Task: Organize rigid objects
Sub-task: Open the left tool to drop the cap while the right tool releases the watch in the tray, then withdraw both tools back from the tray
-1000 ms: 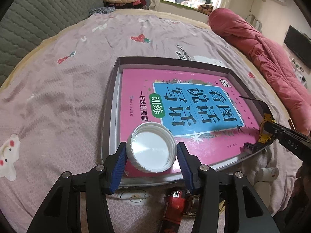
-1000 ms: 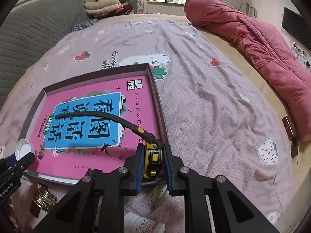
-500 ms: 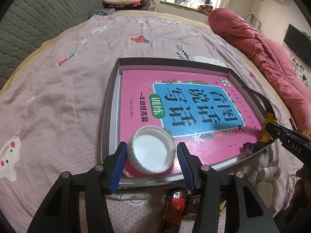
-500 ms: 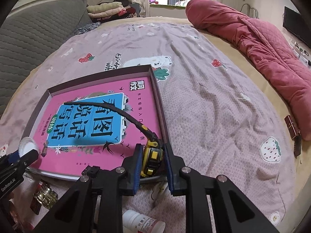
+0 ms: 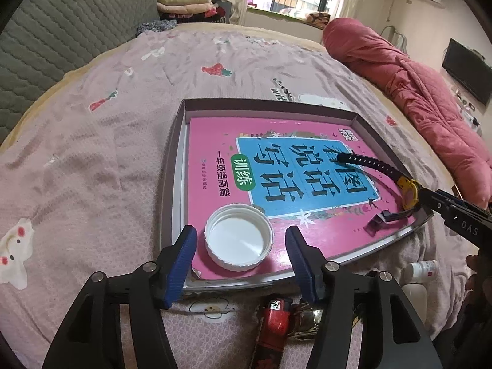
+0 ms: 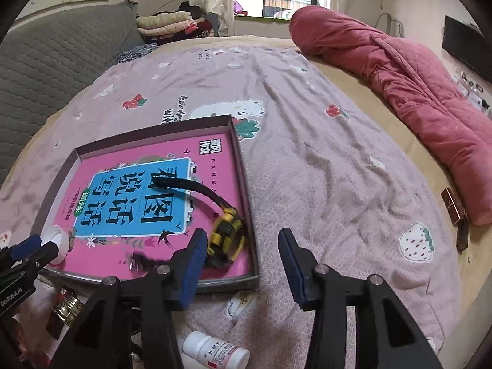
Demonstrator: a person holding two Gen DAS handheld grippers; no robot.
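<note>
A shallow box tray (image 5: 172,153) on the bed holds a pink book (image 5: 209,141). A white bottle cap (image 5: 238,240) lies open side up on the book's near corner. My left gripper (image 5: 240,253) is open, its blue pads on either side of the cap and apart from it. A yellow tape measure (image 6: 226,236) with a black strap lies on the book's right side in the tray (image 6: 243,166). My right gripper (image 6: 243,264) is open just behind it, empty. The tape measure also shows in the left wrist view (image 5: 409,192).
A red lighter (image 5: 273,319) and a brass object (image 5: 306,318) lie on the pink sheet in front of the tray. A white pill bottle (image 6: 215,353) lies below my right gripper. A red quilt (image 6: 409,86) runs along the right. Two small dark boxes (image 6: 455,212) lie by it.
Both grippers have opened. The left one let go of the white cap on the book. The right one let go of the tape measure, which now lies in the tray.
</note>
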